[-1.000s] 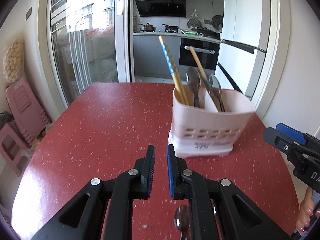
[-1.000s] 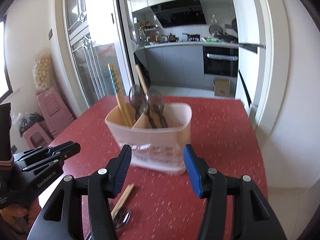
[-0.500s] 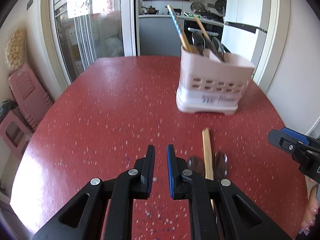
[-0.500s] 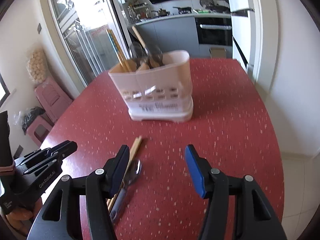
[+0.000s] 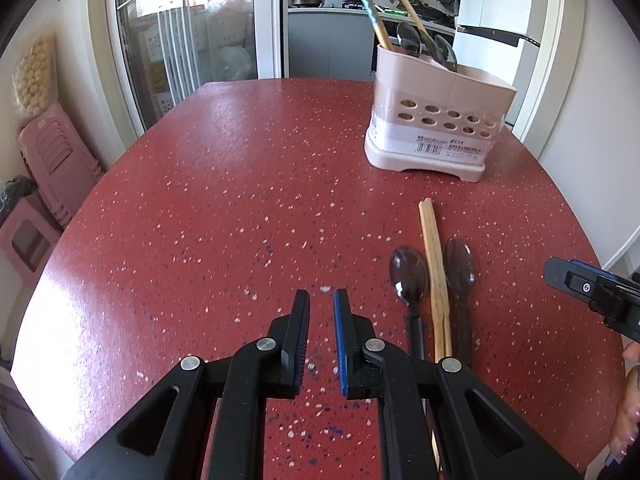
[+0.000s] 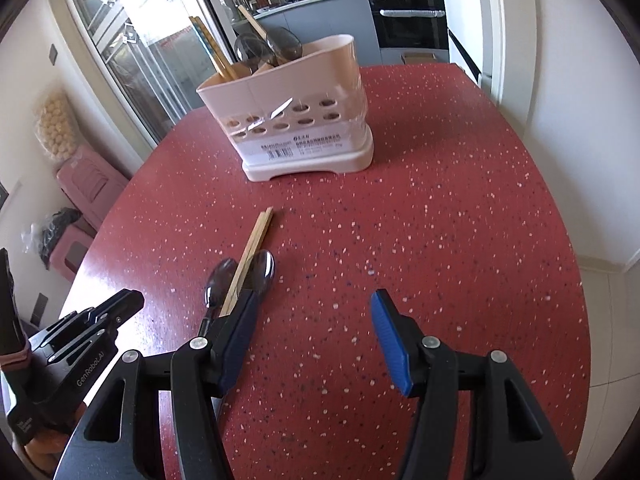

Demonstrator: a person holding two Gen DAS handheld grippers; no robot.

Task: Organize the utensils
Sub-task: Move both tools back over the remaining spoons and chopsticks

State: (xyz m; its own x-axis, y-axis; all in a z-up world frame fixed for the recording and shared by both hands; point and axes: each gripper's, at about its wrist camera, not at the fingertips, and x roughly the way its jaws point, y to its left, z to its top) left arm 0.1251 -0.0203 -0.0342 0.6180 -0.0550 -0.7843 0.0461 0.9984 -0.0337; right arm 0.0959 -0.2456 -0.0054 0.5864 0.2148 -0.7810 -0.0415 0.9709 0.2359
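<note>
— Why are we hovering here?
— We're lining up over the loose chopsticks (image 5: 434, 264) and two spoons (image 5: 409, 270) lying mid-table, toward its right edge, short of the caddy (image 5: 434, 128).
— Grips?
— Left gripper (image 5: 321, 304) nearly clenched, seemingly empty; right gripper (image 6: 314, 304) spread, holding nothing.

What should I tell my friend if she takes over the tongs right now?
Left tongs: nearly shut, holding nothing, over bare table.
Right tongs: open, empty, just right of the loose utensils.
On the table: a pair of wooden chopsticks lying between two spoons, in front of the pink utensil holder.
Done: the holder already has chopsticks and spoons standing in it.
Left: pick up the loose chopsticks and both spoons and stand them in the holder.
</note>
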